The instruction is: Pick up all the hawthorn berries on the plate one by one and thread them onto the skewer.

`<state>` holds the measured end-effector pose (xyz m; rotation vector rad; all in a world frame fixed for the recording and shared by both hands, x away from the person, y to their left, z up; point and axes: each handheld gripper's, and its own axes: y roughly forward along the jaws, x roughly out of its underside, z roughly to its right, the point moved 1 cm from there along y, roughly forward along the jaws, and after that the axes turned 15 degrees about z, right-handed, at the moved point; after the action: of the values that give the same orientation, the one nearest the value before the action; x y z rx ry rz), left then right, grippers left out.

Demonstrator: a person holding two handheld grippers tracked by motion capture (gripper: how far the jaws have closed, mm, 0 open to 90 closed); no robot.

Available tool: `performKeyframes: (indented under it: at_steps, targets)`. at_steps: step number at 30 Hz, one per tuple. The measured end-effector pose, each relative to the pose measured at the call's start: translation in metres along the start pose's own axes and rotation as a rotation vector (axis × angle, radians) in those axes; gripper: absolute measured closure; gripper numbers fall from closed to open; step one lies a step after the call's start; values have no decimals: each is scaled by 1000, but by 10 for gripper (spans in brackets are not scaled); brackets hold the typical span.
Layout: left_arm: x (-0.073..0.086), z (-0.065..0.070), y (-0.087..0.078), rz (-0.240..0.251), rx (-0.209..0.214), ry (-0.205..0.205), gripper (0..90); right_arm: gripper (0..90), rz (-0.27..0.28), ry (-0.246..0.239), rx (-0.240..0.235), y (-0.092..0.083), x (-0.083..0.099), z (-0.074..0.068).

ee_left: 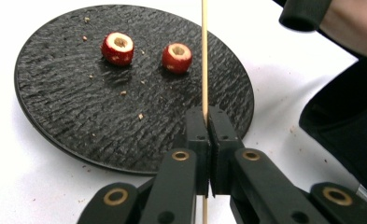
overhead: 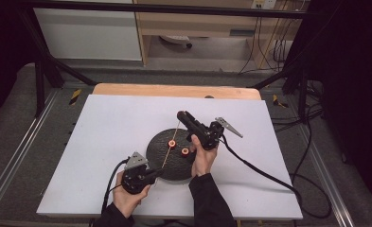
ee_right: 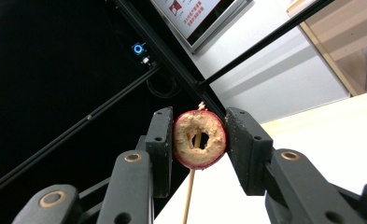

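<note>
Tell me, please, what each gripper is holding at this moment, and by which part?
The left gripper pinches the wooden skewer near its lower end. The right gripper clamps a cored red fruit by its sides, with the skewer through its hole.

Skewer [ee_left: 204, 56] cut off by top edge; lower stretch hidden behind claw [ee_left: 209, 122].

White bench [overhead: 103, 156] with wooden edge [overhead: 174, 90], inside black metal frame [overhead: 164, 8]. Grey carpet floor [overhead: 13, 113], wooden cabinet [overhead: 198, 23] behind, white panel [overhead: 89, 33], loose cables [overhead: 287, 52] at right.
</note>
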<state>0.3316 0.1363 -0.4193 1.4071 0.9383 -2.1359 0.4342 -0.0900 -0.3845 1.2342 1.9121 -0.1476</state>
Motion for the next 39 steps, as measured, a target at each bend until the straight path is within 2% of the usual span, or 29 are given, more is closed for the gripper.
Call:
performKeyframes:
  at_steps: [5,15,20,23,29,39]
  targets:
    - [0,1,4,17,-6,-15,884,633,-7,2,1,-1,3,0]
    - [-10,-2,12,24,-27,-23,884,634,-66,-23,-7,-8,18,-3]
    - [-17,-4,18,33,-28,-37,884,634,-98,-36,-11,-12,25,-4]
    - [-21,-4,20,33,-31,-31,885,634,-108,-33,-15,-15,29,-4]
    - [-24,-3,26,39,-29,-35,885,634,-124,-27,-14,-23,33,-1]
    - [-29,-5,32,38,-26,-46,885,634,-156,-44,-21,-33,44,-2]
